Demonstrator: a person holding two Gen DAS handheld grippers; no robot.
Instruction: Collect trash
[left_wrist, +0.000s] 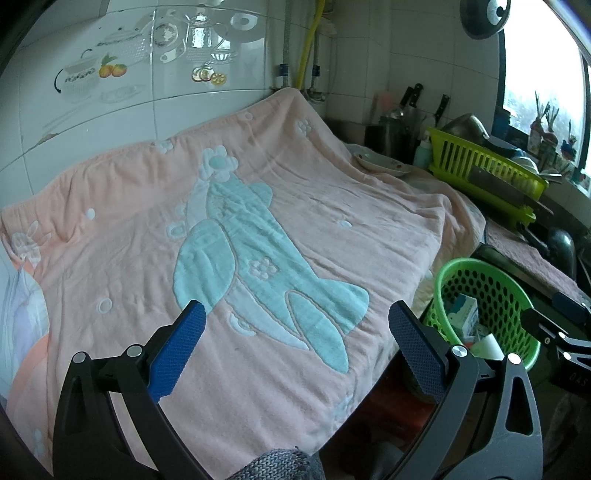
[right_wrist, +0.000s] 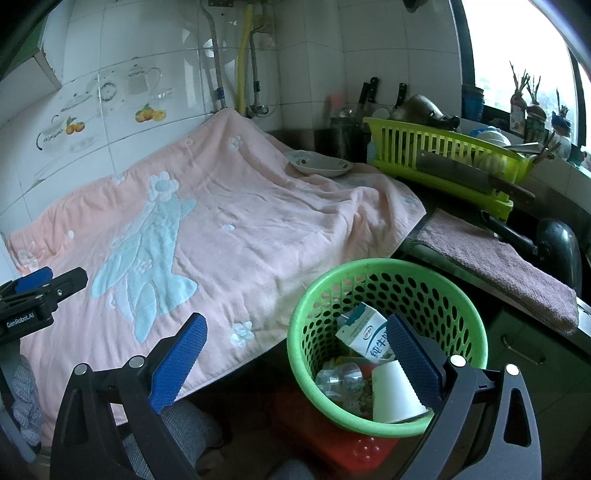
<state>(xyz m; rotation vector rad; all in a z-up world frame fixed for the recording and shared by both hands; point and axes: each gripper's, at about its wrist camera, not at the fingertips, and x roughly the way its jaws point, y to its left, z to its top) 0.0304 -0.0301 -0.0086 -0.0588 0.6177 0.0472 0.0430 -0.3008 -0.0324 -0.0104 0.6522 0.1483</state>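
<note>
Left gripper (left_wrist: 295, 325): jaws apart over pink towel (left_wrist: 277, 206) | Right gripper (right_wrist: 295, 336): jaws apart, empty | Only right view shows crumpled plastic (right_wrist: 340, 378) beside milk carton (right_wrist: 367, 334) and paper cup (right_wrist: 393, 393) inside green basket (right_wrist: 306, 354)

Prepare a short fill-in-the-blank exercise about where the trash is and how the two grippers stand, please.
1. The milk carton and white paper cup lie inside the ____ perforated basket.
2. Both the left gripper and the right gripper are ____ and hold nothing.
3. The counter is draped with a pink ____ showing a blue airplane.
4. A white ____ rests on the far corner of that cloth.

Missing words: green; open; towel; dish
</note>
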